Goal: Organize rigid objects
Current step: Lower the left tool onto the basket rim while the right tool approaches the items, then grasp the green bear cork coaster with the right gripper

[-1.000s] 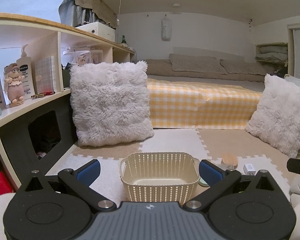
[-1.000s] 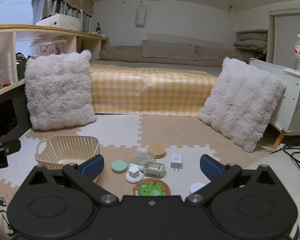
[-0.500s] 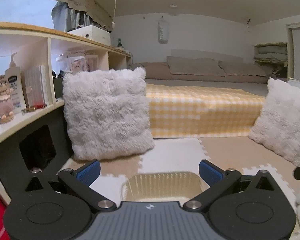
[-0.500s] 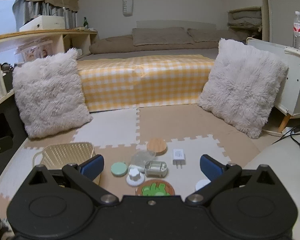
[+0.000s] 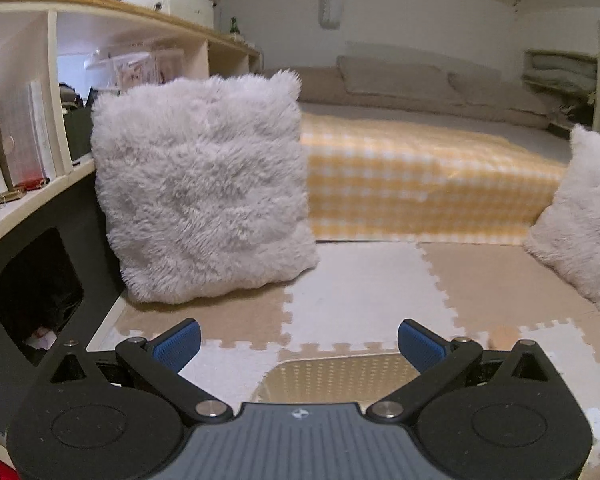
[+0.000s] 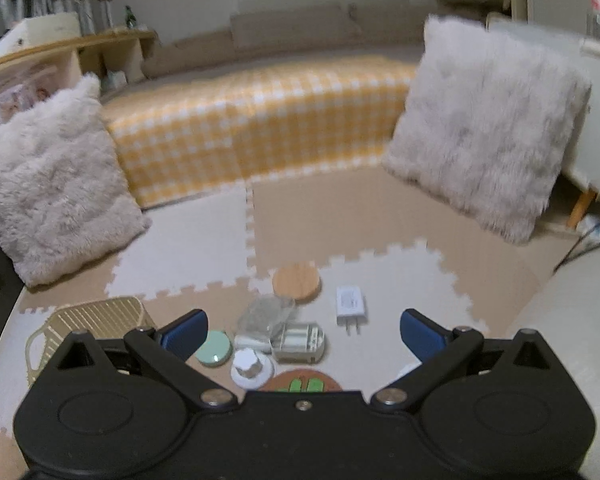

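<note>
Since a second ago both cameras have pushed forward and tipped: the cream basket has slid from full view to a sliver between the left gripper fingers, and the cluster of small items has drawn nearer the right gripper. The room is a low bedroom with a bed under a yellow checked cover, a wooden shelf unit along the left wall, and a floor of interlocking beige and white foam mats. Two shaggy white cushions lean at the bed's foot, one at the left, one at the right. Both grippers have their jaws spread wide, gripping nothing. In the right view the basket sits on the mat to the left of the items: a round wooden lid, a white plug adapter, a clear crumpled bag, a pale boxy case, a mint green disc, a white knob and a coaster with a green figure at the gripper's edge
</note>
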Tool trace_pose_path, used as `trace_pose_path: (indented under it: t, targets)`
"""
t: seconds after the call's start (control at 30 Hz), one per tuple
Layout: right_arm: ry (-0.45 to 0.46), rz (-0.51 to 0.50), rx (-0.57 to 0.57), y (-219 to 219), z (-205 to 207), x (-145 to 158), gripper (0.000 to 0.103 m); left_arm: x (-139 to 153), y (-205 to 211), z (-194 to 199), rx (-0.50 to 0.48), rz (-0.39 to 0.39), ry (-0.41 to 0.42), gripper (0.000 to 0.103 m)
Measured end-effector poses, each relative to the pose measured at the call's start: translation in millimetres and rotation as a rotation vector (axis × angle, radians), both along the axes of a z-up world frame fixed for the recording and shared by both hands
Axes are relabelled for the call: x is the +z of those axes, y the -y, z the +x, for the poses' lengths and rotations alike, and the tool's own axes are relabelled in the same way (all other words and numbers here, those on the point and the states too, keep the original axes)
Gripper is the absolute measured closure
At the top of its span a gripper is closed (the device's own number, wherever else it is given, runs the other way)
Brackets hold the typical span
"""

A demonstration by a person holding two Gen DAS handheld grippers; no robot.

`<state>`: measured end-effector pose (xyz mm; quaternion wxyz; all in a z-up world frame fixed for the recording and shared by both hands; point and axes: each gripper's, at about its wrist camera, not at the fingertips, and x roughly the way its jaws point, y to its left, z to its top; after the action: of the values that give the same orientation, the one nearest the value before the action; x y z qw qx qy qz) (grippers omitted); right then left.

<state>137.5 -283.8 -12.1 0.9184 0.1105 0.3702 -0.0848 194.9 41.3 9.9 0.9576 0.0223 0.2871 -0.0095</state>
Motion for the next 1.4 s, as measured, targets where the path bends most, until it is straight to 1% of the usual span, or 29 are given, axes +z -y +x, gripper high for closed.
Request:
trace_pose_path:
  t: [0.07, 0.2, 0.3, 0.37, 0.43, 0.47, 0.5, 0.57, 0.67, 0.8, 0.9, 0.97, 1.1, 1.17, 1.23, 1.4]
  targets:
    - [-0.048, 0.029, 0.001, 4, 10, -10, 0.000, -5, -7, 11, 0.009, -0.008, -0.024, 0.000]
    - [-0.141, 0.102, -0.006, 12, 28, -30, 0.000, -18, -28, 35, 0.050, -0.053, -0.096, 0.000]
    - [-0.217, 0.160, -0.035, 20, 40, -49, 0.000, -26, -42, 48, 0.079, -0.089, -0.150, 0.004]
    - [-0.261, 0.189, -0.055, 24, 47, -61, 0.000, -33, -50, 56, 0.092, -0.109, -0.198, 0.012]
    - [-0.300, 0.218, -0.045, 24, 52, -71, 0.000, -39, -54, 62, 0.096, -0.129, -0.249, 0.016]
    - [-0.323, 0.228, -0.036, 23, 55, -77, 0.000, -42, -55, 65, 0.093, -0.136, -0.272, 0.021]
    - [-0.346, 0.233, -0.028, 22, 58, -81, 0.000, -45, -55, 67, 0.088, -0.137, -0.291, 0.024]
    - [-0.391, 0.241, -0.020, 19, 63, -91, 0.000, -51, -53, 70, 0.076, -0.122, -0.331, 0.037]
    - [-0.445, 0.256, -0.019, 18, 67, -101, 0.000, -61, -54, 75, 0.065, -0.119, -0.395, 0.044]
    - [-0.479, 0.252, -0.033, 19, 69, -110, 0.000, -72, -59, 81, 0.078, -0.136, -0.447, 0.052]
    - [-0.495, 0.246, -0.053, 21, 72, -115, 0.000, -78, -61, 82, 0.082, -0.159, -0.482, 0.061]
    - [-0.513, 0.249, -0.067, 23, 74, -120, 0.000, -81, -60, 83, 0.078, -0.169, -0.499, 0.069]
    - [-0.548, 0.238, -0.075, 22, 78, -130, 0.000, -85, -57, 82, 0.067, -0.169, -0.518, 0.081]
    - [-0.556, 0.226, -0.075, 21, 79, -132, 0.000, -87, -57, 82, 0.067, -0.170, -0.526, 0.089]
    - [-0.559, 0.228, -0.075, 20, 80, -134, 0.000, -88, -57, 82, 0.068, -0.173, -0.527, 0.092]
    - [-0.577, 0.225, -0.072, 15, 83, -142, 0.000, -87, -55, 81, 0.063, -0.151, -0.518, 0.093]
